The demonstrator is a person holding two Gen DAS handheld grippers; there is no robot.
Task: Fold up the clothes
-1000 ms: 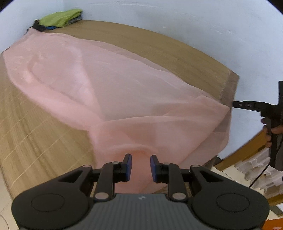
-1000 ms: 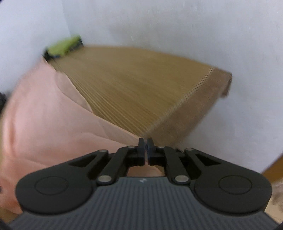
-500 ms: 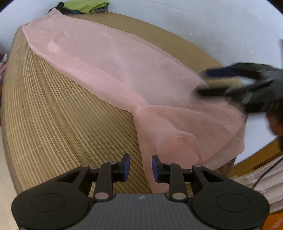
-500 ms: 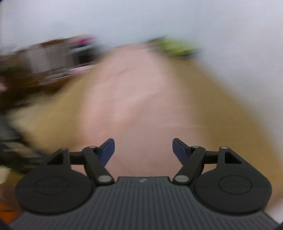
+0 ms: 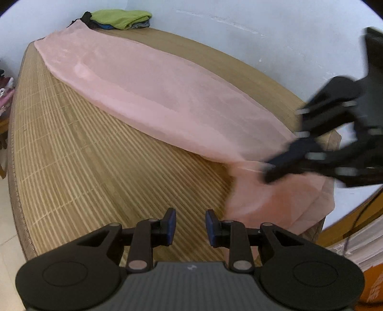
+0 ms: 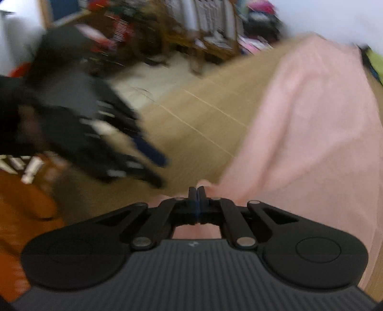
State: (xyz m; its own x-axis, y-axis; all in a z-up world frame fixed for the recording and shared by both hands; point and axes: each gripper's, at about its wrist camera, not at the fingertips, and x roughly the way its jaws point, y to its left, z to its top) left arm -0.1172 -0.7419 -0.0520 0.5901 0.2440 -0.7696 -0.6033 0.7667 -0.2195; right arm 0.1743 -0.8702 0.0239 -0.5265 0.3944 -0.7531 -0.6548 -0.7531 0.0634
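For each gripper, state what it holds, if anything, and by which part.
The right gripper is shut on the pink cloth, pinching its near edge. The left gripper is open and holds nothing.

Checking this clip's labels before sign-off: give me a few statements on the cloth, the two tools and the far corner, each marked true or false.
1. The left tool is open and holds nothing. True.
2. The right tool is open above the cloth. False: its fingers are closed, pinching the near end of the pink cloth.
3. The pink cloth lies stretched lengthwise on the bamboo mat. True.
4. A red towel sits at the far corner. False: a green garment tops a small pile there.
5. The left tool touches the cloth. False: it is over bare mat, beside the cloth.
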